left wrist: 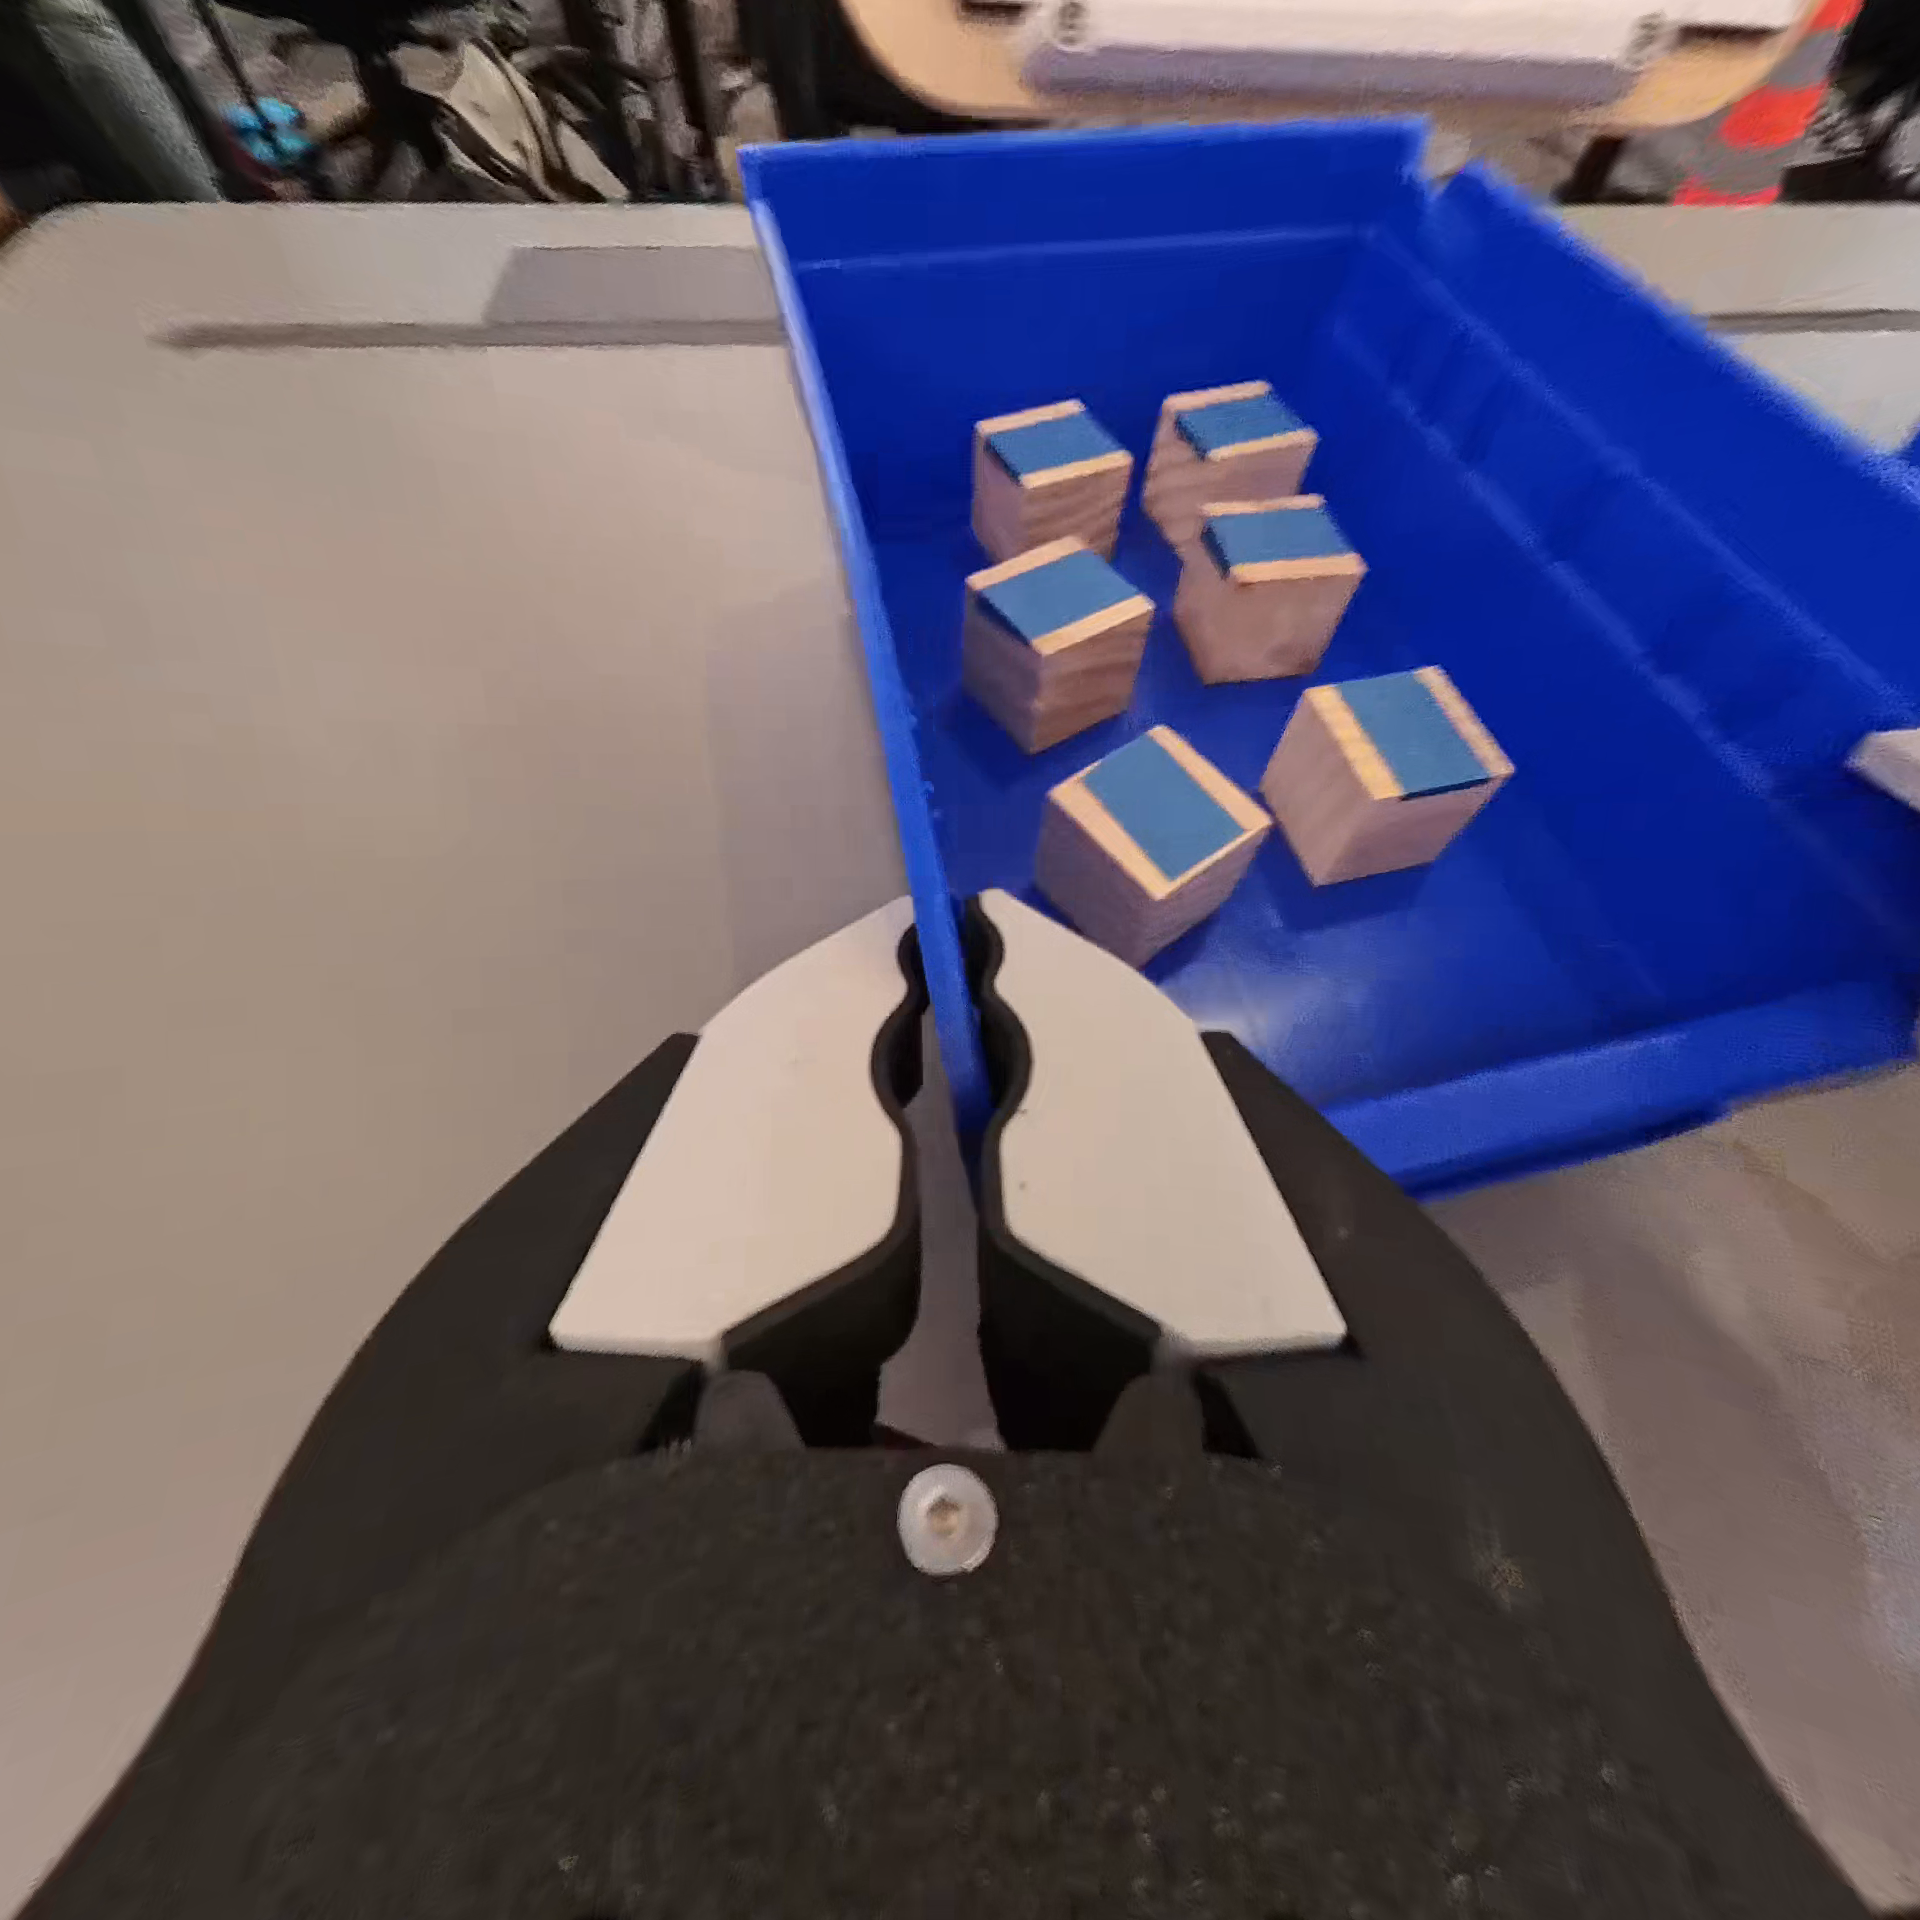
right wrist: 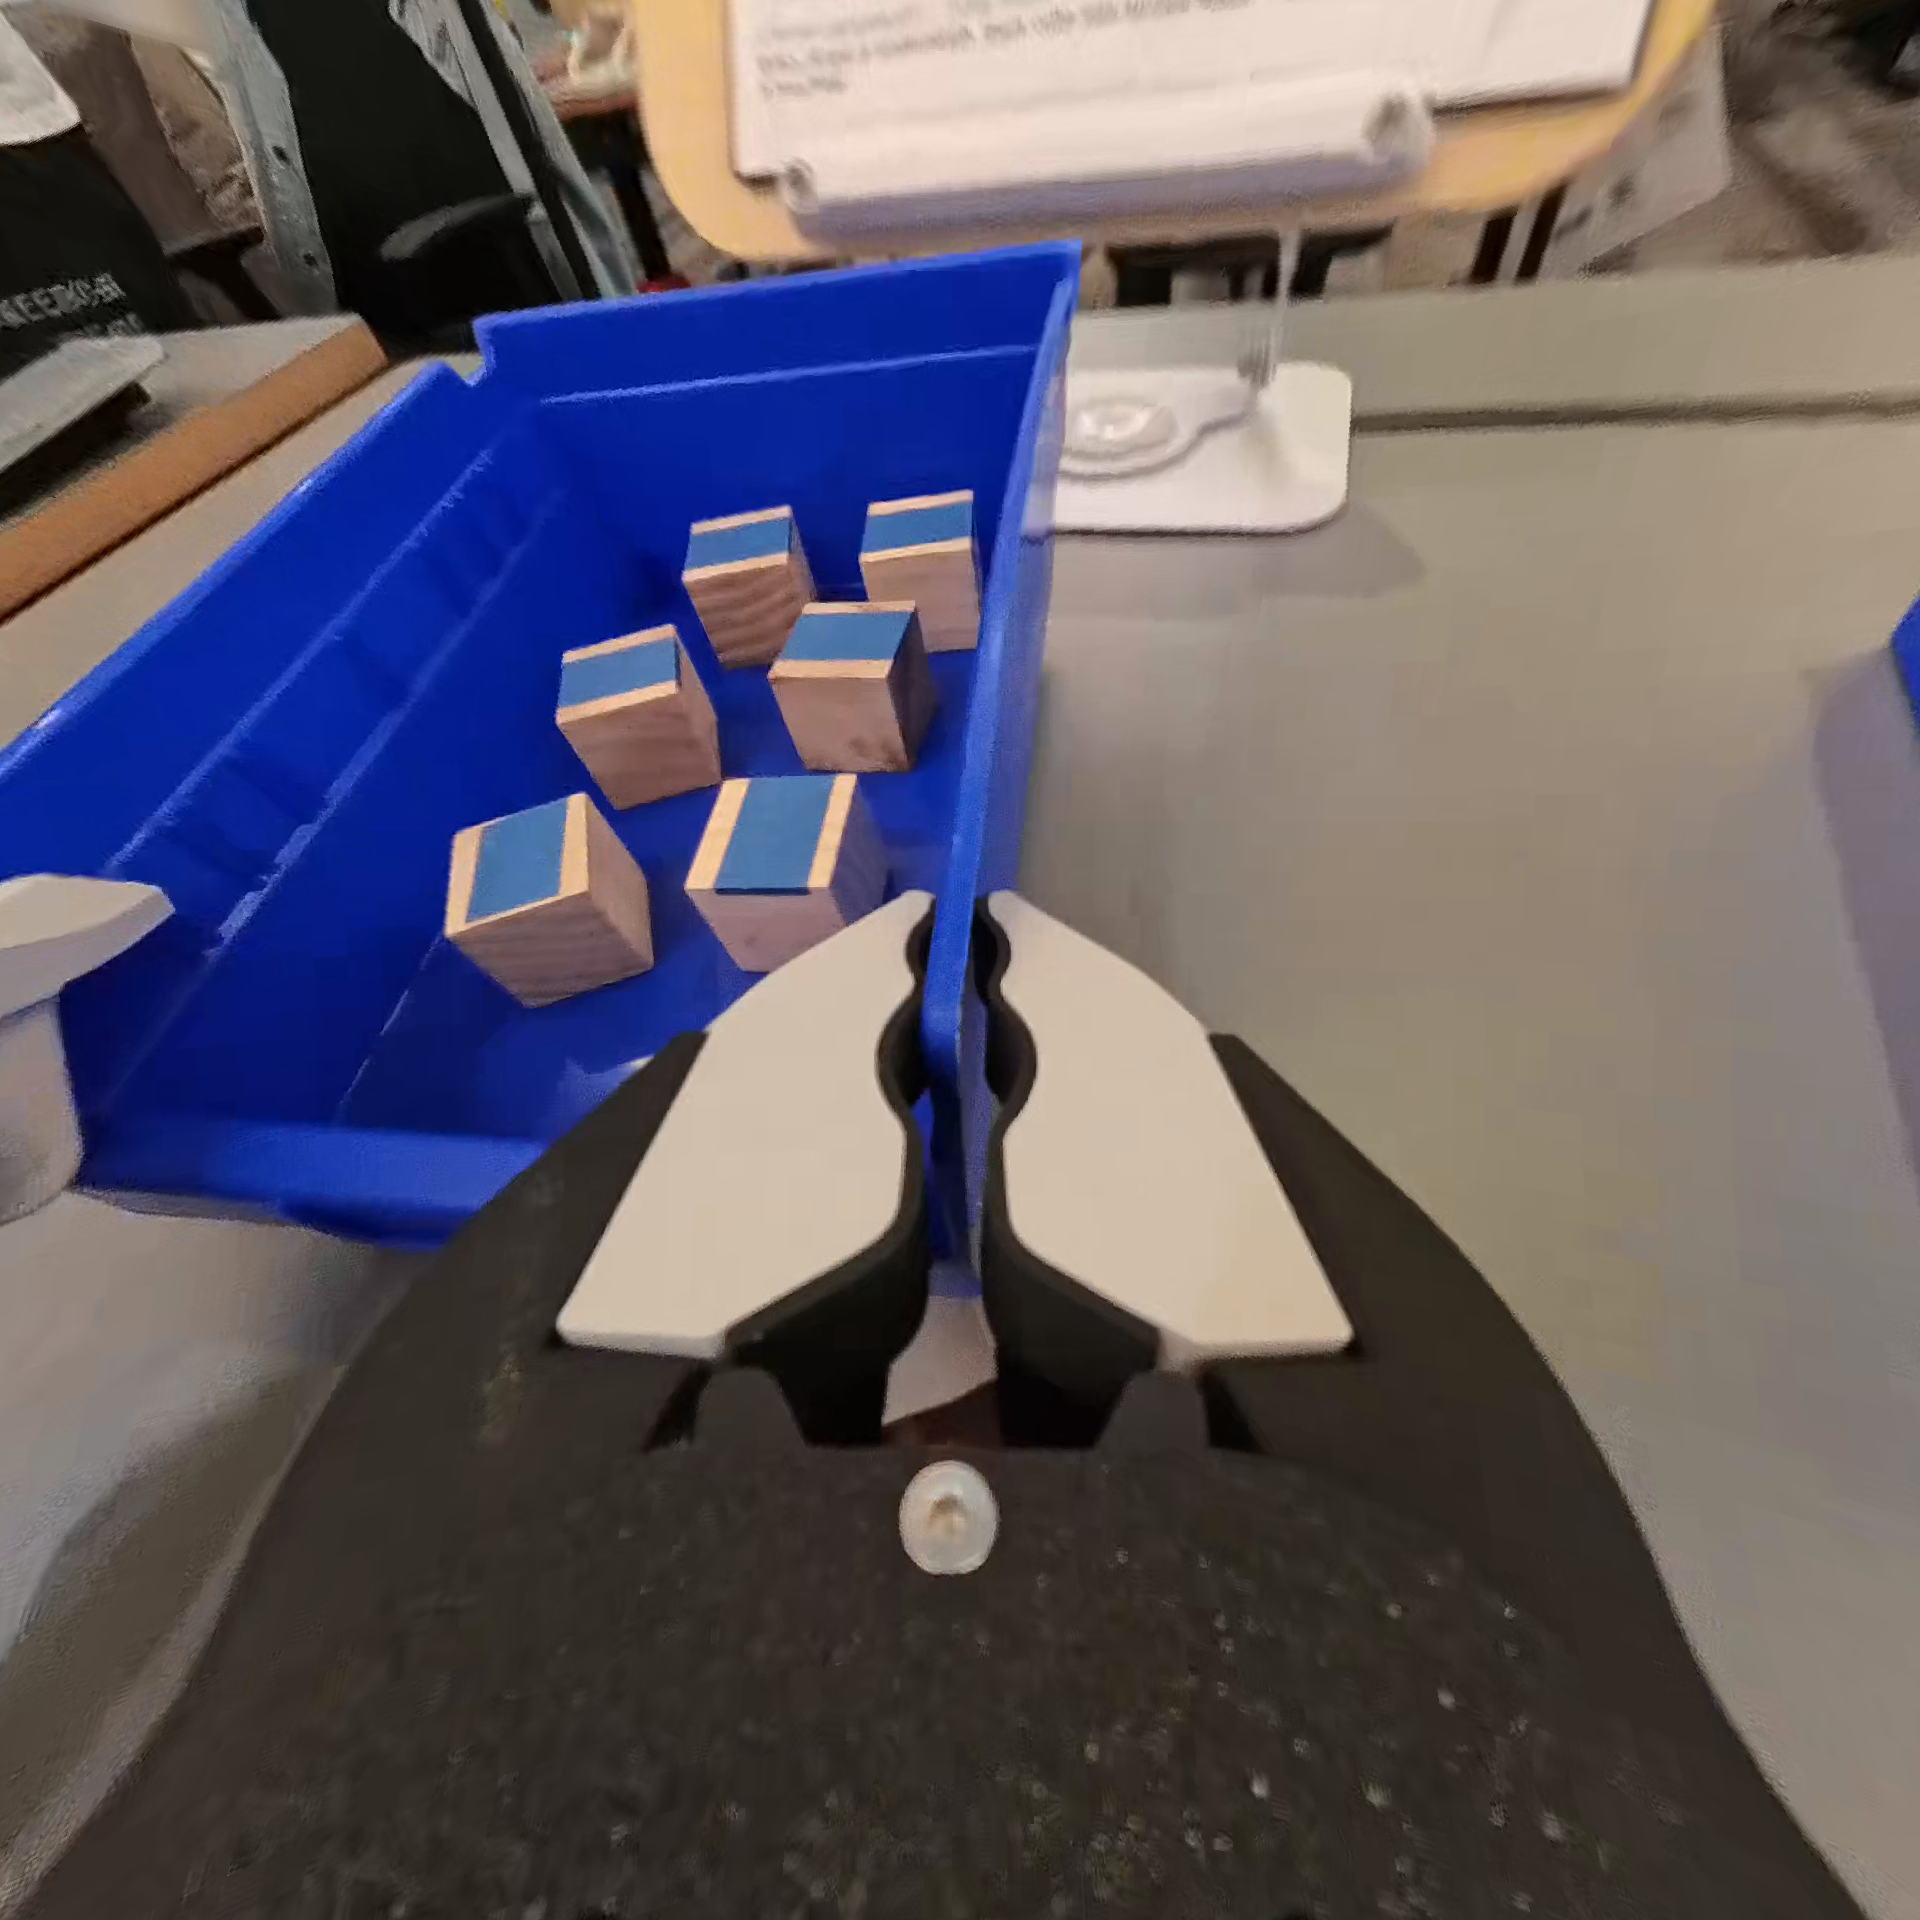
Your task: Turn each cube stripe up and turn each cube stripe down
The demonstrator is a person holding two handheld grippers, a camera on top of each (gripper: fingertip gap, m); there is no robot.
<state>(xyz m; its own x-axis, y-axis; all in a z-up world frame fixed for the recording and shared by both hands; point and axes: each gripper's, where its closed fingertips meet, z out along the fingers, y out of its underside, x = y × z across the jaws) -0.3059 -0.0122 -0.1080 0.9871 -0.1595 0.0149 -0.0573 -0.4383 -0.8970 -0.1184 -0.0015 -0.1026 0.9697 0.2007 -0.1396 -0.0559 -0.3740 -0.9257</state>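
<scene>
Left wrist view: left gripper (left wrist: 945, 920) pinching the bin (left wrist: 1558, 582) by its near side wall; six cubes (left wrist: 1153, 831) inside, just ahead and right, stripes up.

Right wrist view: right gripper (right wrist: 954, 914) clamped on the opposite wall; nearest cube partly hidden behind a finger (right wrist: 790, 1091).

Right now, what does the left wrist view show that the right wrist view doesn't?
Only the left view: the left gripper shut on the bin's left wall. Only the right view: the right gripper shut on the opposite wall, a white stand and a clipboard. Both: six cubes, stripes up, in the bin on the grey table.
</scene>
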